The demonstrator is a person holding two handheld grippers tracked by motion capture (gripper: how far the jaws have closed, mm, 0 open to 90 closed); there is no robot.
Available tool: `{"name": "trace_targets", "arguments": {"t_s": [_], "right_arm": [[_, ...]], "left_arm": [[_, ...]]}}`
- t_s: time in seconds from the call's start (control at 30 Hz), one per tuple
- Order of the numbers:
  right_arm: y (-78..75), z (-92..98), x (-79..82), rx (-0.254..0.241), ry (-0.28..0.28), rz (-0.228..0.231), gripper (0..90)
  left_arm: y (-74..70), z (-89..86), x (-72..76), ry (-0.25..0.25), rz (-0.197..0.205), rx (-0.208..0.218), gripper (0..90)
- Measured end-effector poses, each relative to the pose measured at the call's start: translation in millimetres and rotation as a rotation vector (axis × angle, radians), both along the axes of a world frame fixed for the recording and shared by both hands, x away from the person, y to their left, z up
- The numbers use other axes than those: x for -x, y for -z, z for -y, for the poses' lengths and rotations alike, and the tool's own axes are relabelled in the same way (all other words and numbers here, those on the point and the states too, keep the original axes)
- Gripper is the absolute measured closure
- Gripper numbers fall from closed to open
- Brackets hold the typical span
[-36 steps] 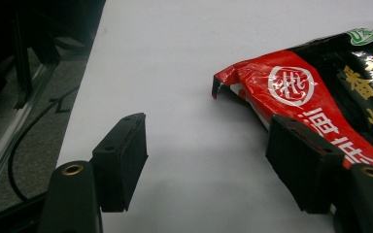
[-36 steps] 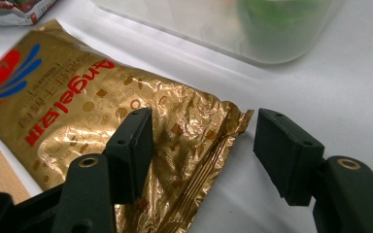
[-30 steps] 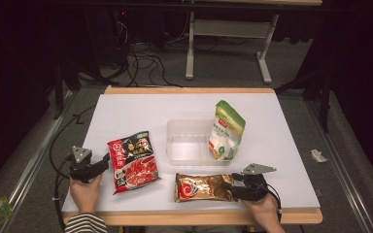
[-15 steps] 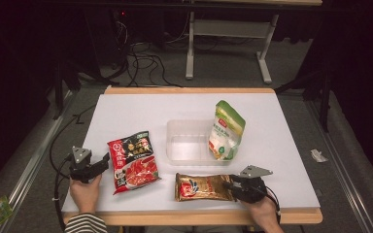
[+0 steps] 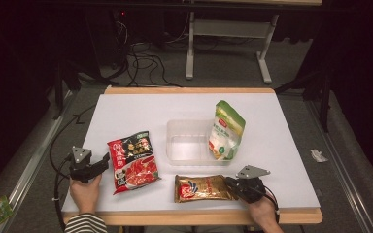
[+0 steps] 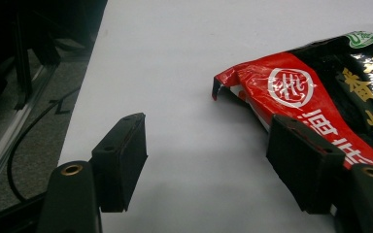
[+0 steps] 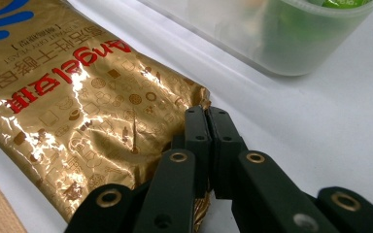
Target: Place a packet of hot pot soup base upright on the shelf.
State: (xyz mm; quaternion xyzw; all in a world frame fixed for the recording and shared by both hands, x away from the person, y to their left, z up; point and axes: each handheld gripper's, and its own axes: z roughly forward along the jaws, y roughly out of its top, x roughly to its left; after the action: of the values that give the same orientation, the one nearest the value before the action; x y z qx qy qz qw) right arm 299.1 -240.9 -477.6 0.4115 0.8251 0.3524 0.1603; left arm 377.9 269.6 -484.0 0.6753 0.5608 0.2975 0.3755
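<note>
Right gripper (image 7: 208, 112): nearest the viewer at the lower right of the high view; its jaws have just been closing and now meet on the sealed end of the gold packet, pinching the foil edge between them.
Gold packet (image 5: 205, 188): lies flat near the bottom edge of the white table (image 5: 281, 145), just right of centre, its length running left from the right gripper.
Handling of the gold packet: it looks light, crinkly and slick, with soft contents that shift; the flat sealed end is the sensible place to hold, though so thin a strip could slide out if the packet is lifted quickly.
Left gripper (image 6: 206, 155): lower left of the high view; its jaws stand wide apart with nothing between them, resting just beside the red packet.
Red packet (image 5: 133, 160): glossy noodle bag, lying flat left of centre, one corner curling up.
Clear tub (image 5: 189, 141): shallow plastic container in the middle of the frame, beyond the gold packet; it appears empty, though the view through its walls is poor.
Green pouch (image 5: 227, 130): stands leaning at the tub's right end, farther back.
Beyond the table: dark floor with cables and a grey stand in the upper part of the frame.
</note>
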Motion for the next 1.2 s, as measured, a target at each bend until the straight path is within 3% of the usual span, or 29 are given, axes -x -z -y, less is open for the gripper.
{"name": "trace_targets", "arguments": {"t_s": [0.17,0.57,0.93,1.2], "right_arm": [[-3.2,0.8,-1.4,-0.020,-0.006,0.005,90.0],[-32.4,3.2,-10.1,-0.086,-0.029,0.034,90.0],[-76.6,14.7,-14.7,-0.200,-0.091,0.056,90.0],[-102.6,19.0,-15.9,-0.251,-0.139,0.061,90.0]], "left_arm": [[0.0,-0.1,0.0,-0.001,-0.001,0.001,31.5],[-0.1,-0.2,0.3,-0.003,0.002,0.003,31.6],[0.0,0.0,0.2,-0.003,0.003,0.003,31.8],[0.0,-0.2,-0.2,-0.002,-0.001,0.005,31.7]]}}
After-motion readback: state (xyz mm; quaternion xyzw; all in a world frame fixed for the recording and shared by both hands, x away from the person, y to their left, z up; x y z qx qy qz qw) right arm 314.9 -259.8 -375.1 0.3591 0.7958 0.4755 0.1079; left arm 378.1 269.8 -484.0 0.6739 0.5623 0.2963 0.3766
